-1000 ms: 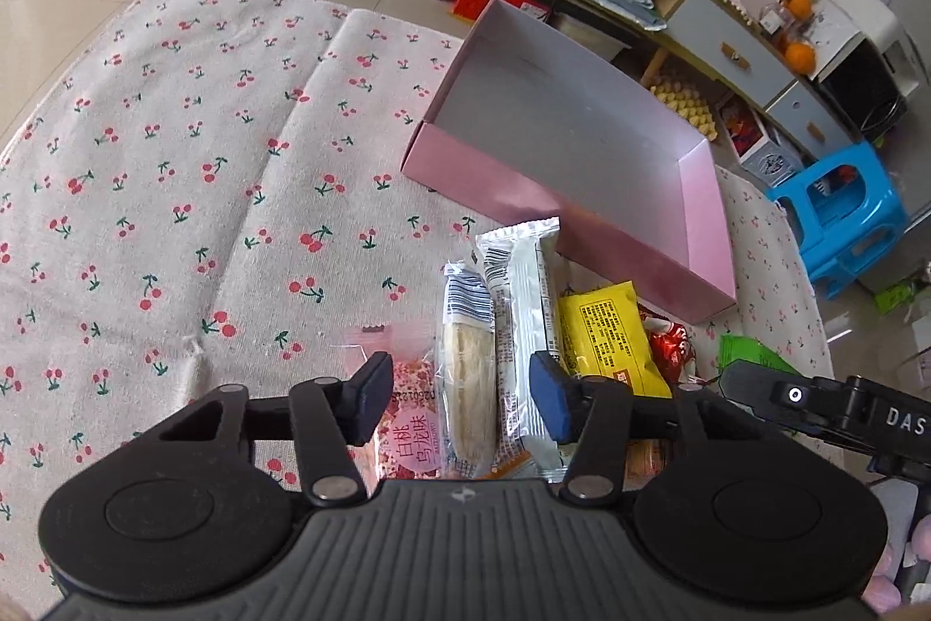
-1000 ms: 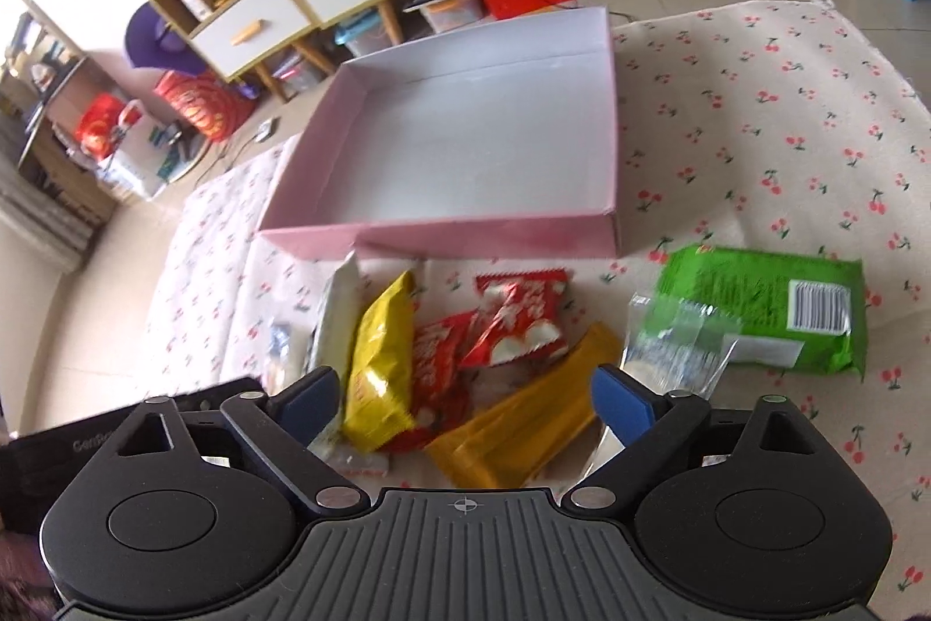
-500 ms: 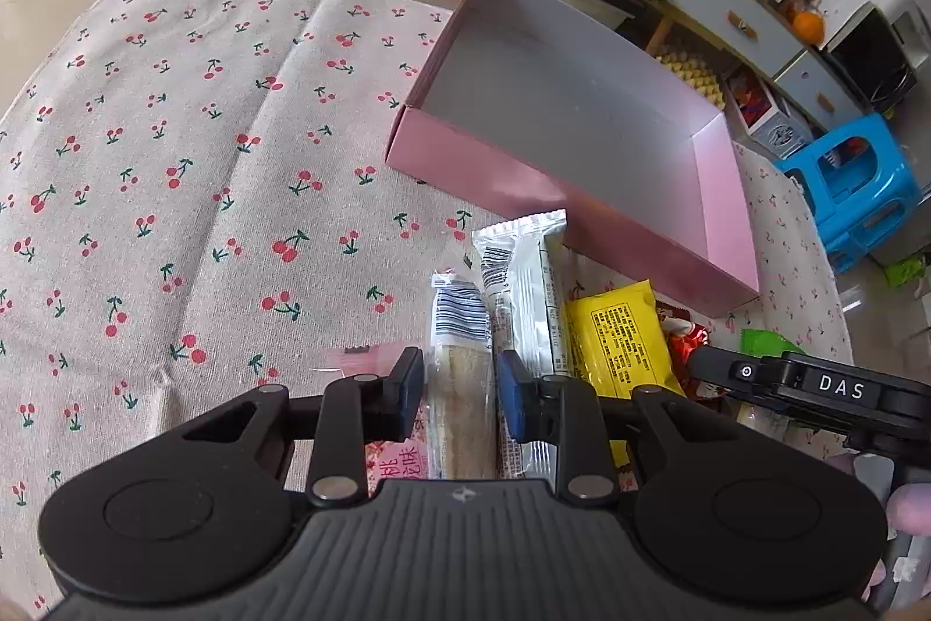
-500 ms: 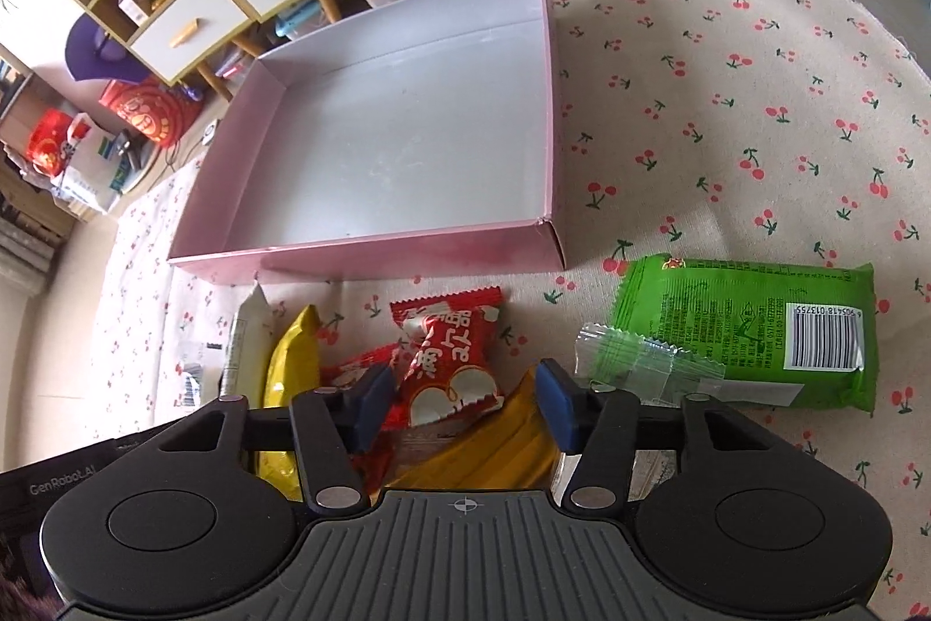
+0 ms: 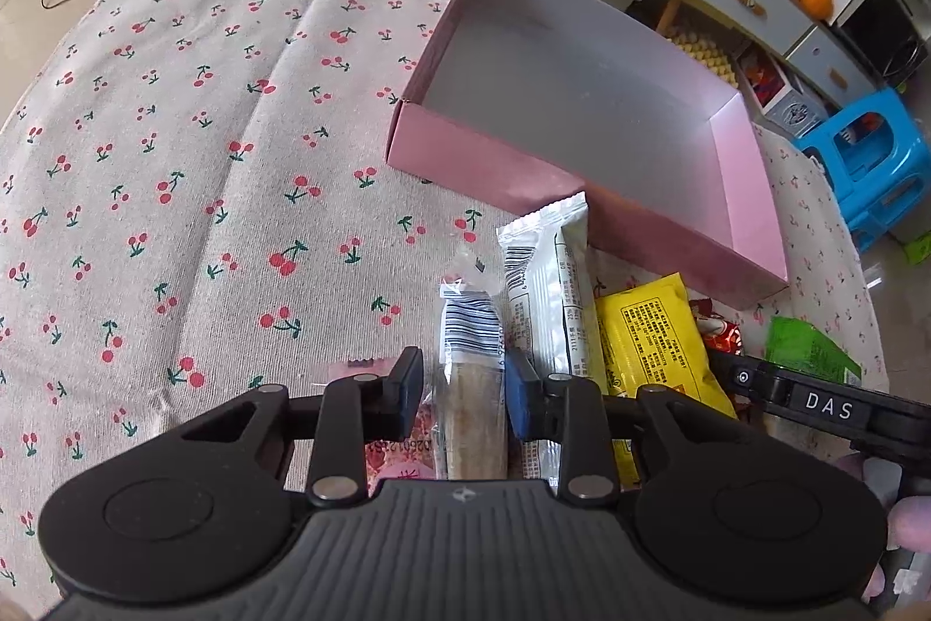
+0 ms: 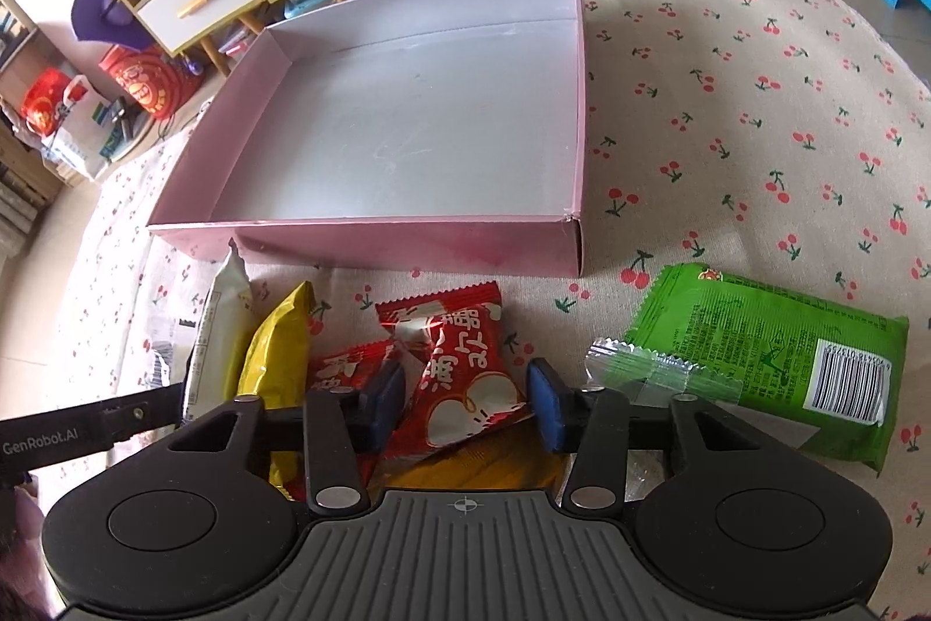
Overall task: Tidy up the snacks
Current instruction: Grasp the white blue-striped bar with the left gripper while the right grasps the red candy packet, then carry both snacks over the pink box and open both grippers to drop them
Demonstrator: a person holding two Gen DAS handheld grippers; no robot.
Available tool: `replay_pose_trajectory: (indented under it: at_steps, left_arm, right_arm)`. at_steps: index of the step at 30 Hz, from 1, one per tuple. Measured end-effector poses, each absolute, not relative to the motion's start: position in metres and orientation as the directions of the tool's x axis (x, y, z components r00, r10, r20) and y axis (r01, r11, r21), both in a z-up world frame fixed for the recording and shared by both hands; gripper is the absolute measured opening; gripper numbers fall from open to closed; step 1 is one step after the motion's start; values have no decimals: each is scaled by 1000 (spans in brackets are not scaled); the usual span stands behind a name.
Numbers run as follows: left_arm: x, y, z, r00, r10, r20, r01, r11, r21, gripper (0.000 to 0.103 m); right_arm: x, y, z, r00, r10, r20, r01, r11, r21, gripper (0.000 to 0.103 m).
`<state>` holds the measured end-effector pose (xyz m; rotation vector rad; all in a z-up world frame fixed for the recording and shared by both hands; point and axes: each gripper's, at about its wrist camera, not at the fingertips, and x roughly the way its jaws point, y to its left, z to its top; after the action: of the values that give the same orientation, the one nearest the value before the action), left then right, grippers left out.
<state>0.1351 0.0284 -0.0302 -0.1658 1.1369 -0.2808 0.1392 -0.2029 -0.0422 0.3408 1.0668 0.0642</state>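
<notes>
An empty pink box (image 5: 483,167) (image 6: 407,242) lies on the cherry-print cloth (image 5: 174,155), with the snacks in a row in front of it. My left gripper (image 5: 462,388) has a clear-wrapped biscuit packet (image 5: 471,347) between its pads; both pads touch the wrapper and the jaws are opening very slightly. Beside it lie a white packet (image 5: 547,283), a yellow packet (image 5: 651,330) and a pink packet (image 5: 401,469). My right gripper (image 6: 465,400) is closing on a red snack packet (image 6: 459,359), its pads at both edges. Under that packet lies an orange bar (image 6: 483,464).
A green packet (image 6: 756,347) and a clear wrapper (image 6: 657,371) lie right of the right gripper, a second red packet (image 6: 343,371) to its left. Low cabinets and storage bins line the far side, and a blue stool (image 5: 873,167) stands off the cloth at right.
Both grippers came down and narrowed from wide open. The left closed around the biscuit packet; the right closed around the red snack packet.
</notes>
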Motion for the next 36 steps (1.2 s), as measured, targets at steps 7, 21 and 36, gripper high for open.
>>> replay_pose_trajectory:
  at_steps: [7,21,36]
  left_arm:
    - [132,25,-27,393,-303,-868,139,953,-270,18]
    - [124,41,2,498,-314,-808,124,948,-292,17]
    - [153,30,23,591,-308,-745,128,948,-290,17]
  right_arm:
    - [137,-199,-39,492,205,-846,105,951,292,35]
    - [128,-215,-7,530,322,-785,140,880,455,35]
    - [145,-240,4,535,402,-743,149,820,552,27]
